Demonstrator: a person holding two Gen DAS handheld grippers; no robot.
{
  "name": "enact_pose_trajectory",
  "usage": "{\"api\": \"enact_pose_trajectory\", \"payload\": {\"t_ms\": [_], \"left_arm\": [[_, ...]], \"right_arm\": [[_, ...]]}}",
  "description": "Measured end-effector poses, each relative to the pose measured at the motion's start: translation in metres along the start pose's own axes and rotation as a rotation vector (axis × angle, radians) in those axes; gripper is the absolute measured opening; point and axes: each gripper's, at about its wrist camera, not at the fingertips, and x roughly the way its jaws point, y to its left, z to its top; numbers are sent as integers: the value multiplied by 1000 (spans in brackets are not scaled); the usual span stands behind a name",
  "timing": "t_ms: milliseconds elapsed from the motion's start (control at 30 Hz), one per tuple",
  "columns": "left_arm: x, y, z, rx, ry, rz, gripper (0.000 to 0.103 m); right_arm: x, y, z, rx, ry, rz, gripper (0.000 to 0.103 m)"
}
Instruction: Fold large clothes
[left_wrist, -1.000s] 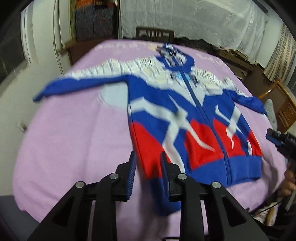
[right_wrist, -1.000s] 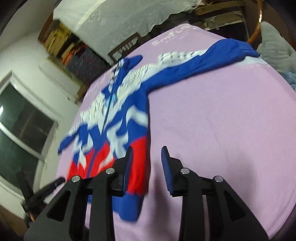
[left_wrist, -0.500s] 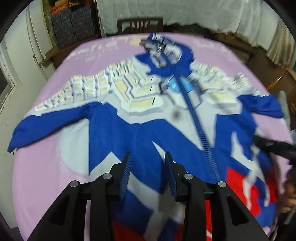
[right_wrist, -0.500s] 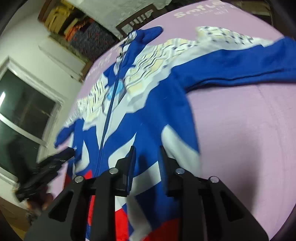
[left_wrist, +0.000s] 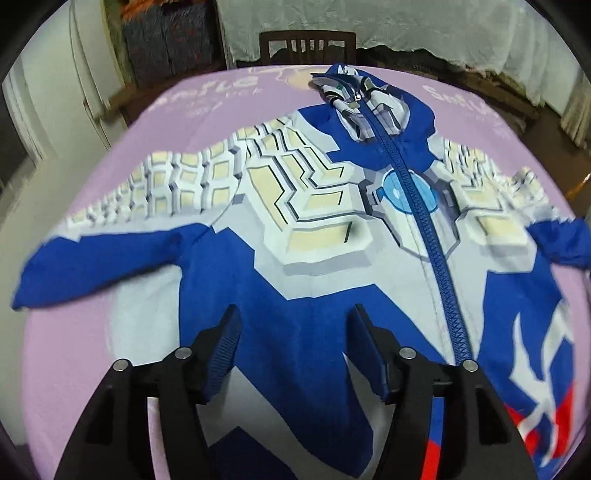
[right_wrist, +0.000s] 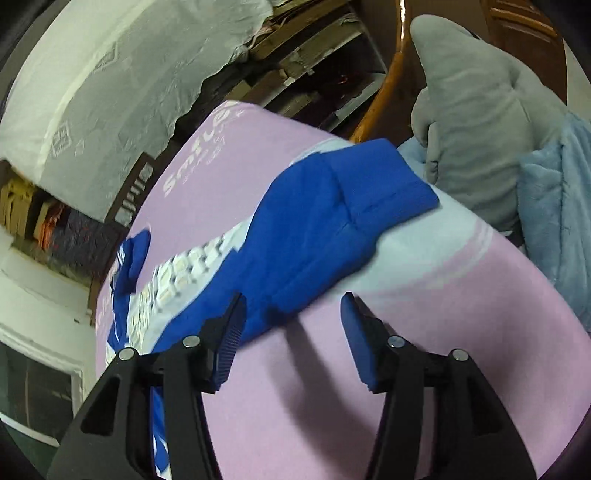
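The right hand-held gripper (right_wrist: 291, 332) has swung to the sleeve (right_wrist: 332, 221) at 12 o'clock; both it and the left hand-held gripper (left_wrist: 295, 347) over the jacket (left_wrist: 295, 258) are opening, empty.

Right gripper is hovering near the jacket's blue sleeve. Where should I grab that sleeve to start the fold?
Probably take the blue sleeve at its cuff end, coming from the bare pink cover below it. The sleeve lies flat and stretched out, and its lower edge is free. The right gripper has nothing between its opening jaws.
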Motion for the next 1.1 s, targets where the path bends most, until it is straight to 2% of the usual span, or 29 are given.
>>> {"api": "enact_pose_trajectory", "payload": {"t_ms": [100, 133, 167, 200, 300, 367, 400, 500, 600, 700, 767, 833, 933, 1033, 1100], "left_arm": [[-1, -4, -3, 24, -25, 43, 70], [-1, -5, -3, 32, -33, 59, 72], [-1, -5, -4, 38, -38, 62, 72], [-1, -4, -4, 34, -38, 58, 72], [1, 1, -3, 13, -28, 28, 72], [1, 5, -4, 3, -24, 16, 73], [1, 6, -4, 1, -24, 17, 73], [1, 8, -4, -2, -24, 17, 76], [1, 17, -2, -18, -18, 14, 76], [-8, 41, 3, -78, -49, 35, 76], [-14, 72, 7, -135, -66, 57, 76], [-16, 103, 9, -183, -66, 114, 76], [-15, 144, 18, -248, -69, 180, 76], [-4, 182, 26, -318, -47, 249, 76], [4, 199, 25, -353, -22, 267, 75]], "right_arm": [[10, 5, 7, 14, -35, -2, 49], [15, 6, 9, 18, -45, -3, 37], [16, 7, 11, 20, -60, -19, 4], [20, 4, 25, 19, -77, -8, 4], [-3, 17, 42, -58, -222, -20, 4], [-5, 13, 56, -47, -210, 7, 4], [3, 10, 60, -49, -179, -16, 4], [17, 4, 52, -67, -128, -101, 5], [17, -9, 44, -10, -118, -85, 5], [10, -11, 39, 0, -108, -86, 14], [2, -12, 36, 7, -107, -90, 25], [-15, -16, 32, 31, -153, -113, 29], [-32, -7, 24, 16, -200, -91, 29], [-27, 30, 14, -106, -184, -60, 29], [-12, 61, 4, -199, -130, -14, 29]]}}
